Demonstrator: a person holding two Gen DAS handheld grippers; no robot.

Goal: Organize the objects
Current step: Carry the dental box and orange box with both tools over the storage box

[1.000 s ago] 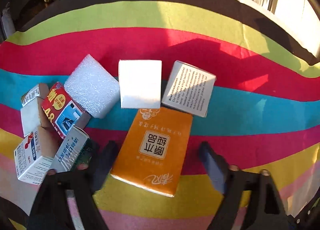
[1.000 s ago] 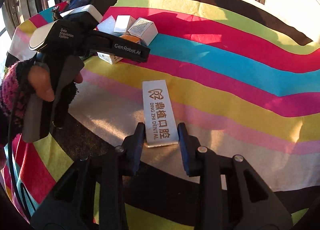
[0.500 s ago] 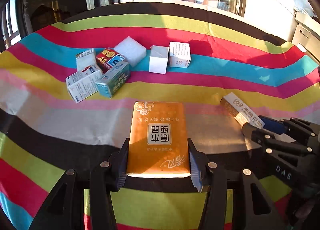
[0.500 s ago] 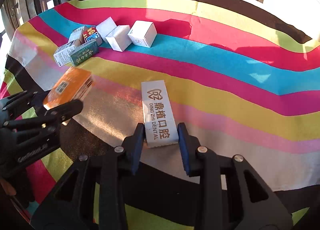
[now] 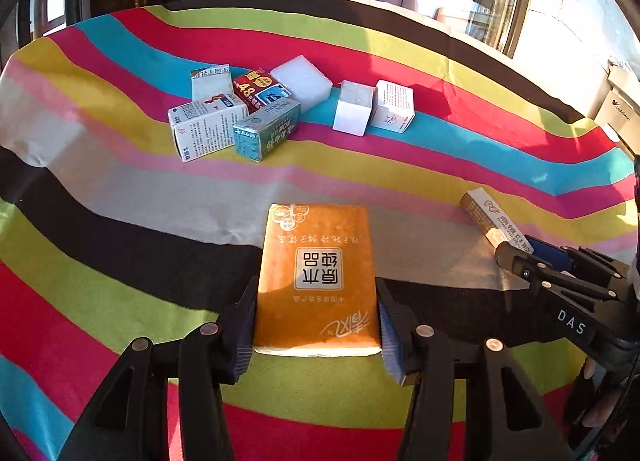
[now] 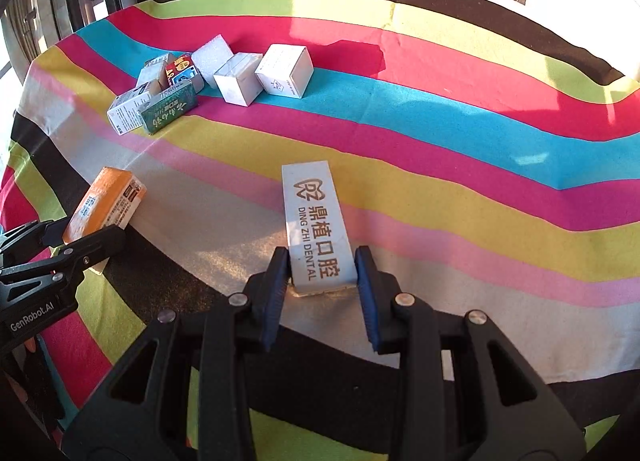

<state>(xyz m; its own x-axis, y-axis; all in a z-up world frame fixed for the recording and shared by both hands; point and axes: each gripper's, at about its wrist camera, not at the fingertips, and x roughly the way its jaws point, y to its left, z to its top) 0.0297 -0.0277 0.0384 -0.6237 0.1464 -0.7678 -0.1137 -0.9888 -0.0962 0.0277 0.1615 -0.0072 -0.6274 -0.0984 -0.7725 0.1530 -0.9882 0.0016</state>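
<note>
since the left gripper (image 5: 316, 325) pinched the soft orange tissue pack (image 5: 316, 277) low over the striped cloth (image 5: 120, 245) and the right gripper (image 6: 322, 289) clamped the white dental box (image 6: 318, 221) only at its near end, either could have sagged or pivoted loose.

Both grippers point down at a slant, side by side and apart. The left gripper (image 5: 316, 325) has its jaws clamped on an orange packet (image 5: 316, 277). The right gripper (image 6: 322, 285) is closed tight on the near end of a long white box (image 6: 316, 225).

Orange packet (image 5: 316, 281), white dental box (image 6: 318, 227), rainbow-striped tablecloth (image 6: 440, 133).
</note>
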